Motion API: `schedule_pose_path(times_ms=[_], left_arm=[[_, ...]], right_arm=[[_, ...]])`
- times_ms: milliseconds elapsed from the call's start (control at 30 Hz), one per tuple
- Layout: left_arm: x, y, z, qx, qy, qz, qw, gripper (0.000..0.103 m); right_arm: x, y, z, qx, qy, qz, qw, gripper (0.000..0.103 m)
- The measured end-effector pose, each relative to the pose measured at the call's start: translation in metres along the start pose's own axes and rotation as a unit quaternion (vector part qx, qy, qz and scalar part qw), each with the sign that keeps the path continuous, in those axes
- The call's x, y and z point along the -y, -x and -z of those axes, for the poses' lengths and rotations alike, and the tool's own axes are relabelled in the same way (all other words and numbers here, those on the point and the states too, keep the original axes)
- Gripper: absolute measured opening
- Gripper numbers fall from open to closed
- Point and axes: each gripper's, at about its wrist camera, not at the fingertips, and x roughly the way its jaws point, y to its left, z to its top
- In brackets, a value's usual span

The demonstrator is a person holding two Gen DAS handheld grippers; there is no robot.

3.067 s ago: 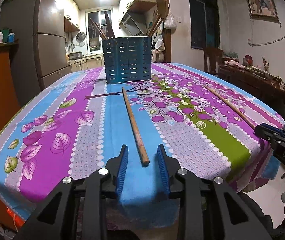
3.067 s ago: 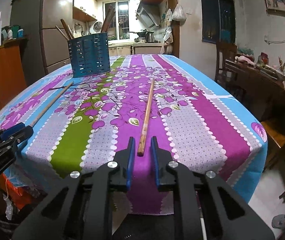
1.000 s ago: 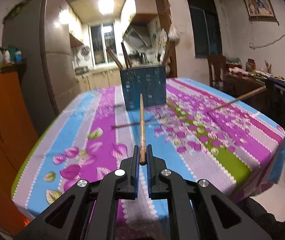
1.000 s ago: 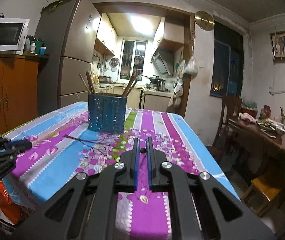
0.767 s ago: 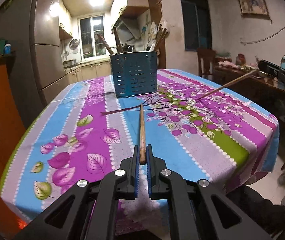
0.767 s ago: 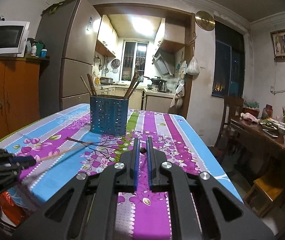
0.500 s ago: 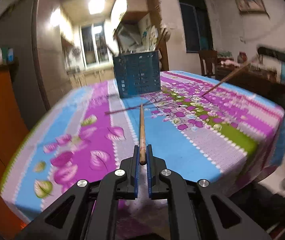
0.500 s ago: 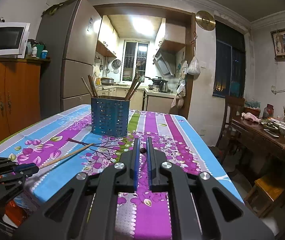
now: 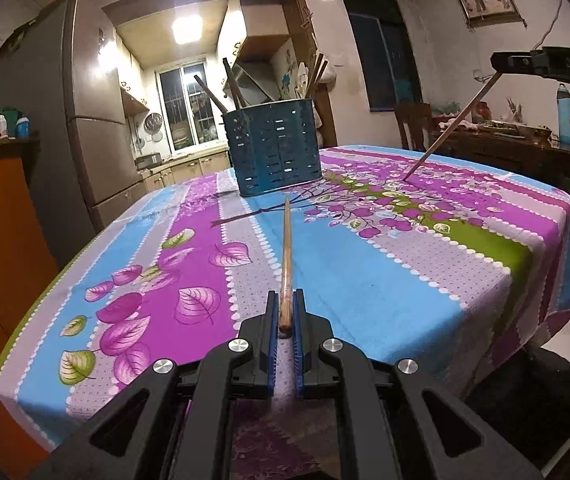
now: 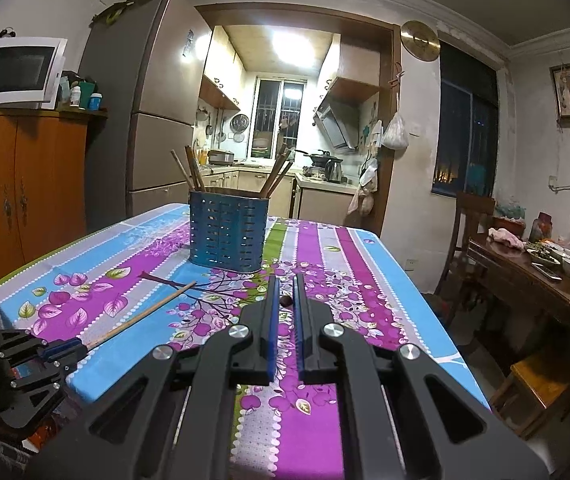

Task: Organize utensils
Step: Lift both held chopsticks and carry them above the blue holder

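Left gripper (image 9: 284,322) clamped on a long wooden chopstick (image 9: 285,256) – aimed at the blue perforated metal utensil holder (image 9: 273,148); right gripper (image 10: 284,304) likewise pinching another wooden chopstick (image 9: 451,128) (seen end-on) before that holder.

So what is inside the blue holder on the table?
Several wooden chopsticks stand inside the blue holder, leaning outward at both ends, their tops above the rim. Their lower parts, and anything else inside, are hidden by the perforated wall.

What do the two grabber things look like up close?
Both look alike. The left gripper and right gripper are black plastic, with angular cut-out arms, round silver screws on top, and ridged blue pads lining the inner faces. No sleeves or cables show.
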Motion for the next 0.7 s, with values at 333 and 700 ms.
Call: schedule_pose_path(times_ms=[333, 700], left_arm=[[-0.004, 0.0, 0.005, 0.0, 0.004, 0.008, 1.0, 0.009], [-0.007, 0.003, -0.008, -0.022, -0.002, 0.008, 0.9997, 0.008]], right_arm=[[0.001, -0.003, -0.003, -0.005, 0.002, -0.01, 1.0, 0.005], [-0.001, -0.003, -0.017, 0.01, -0.004, -0.019, 1.0, 0.005]])
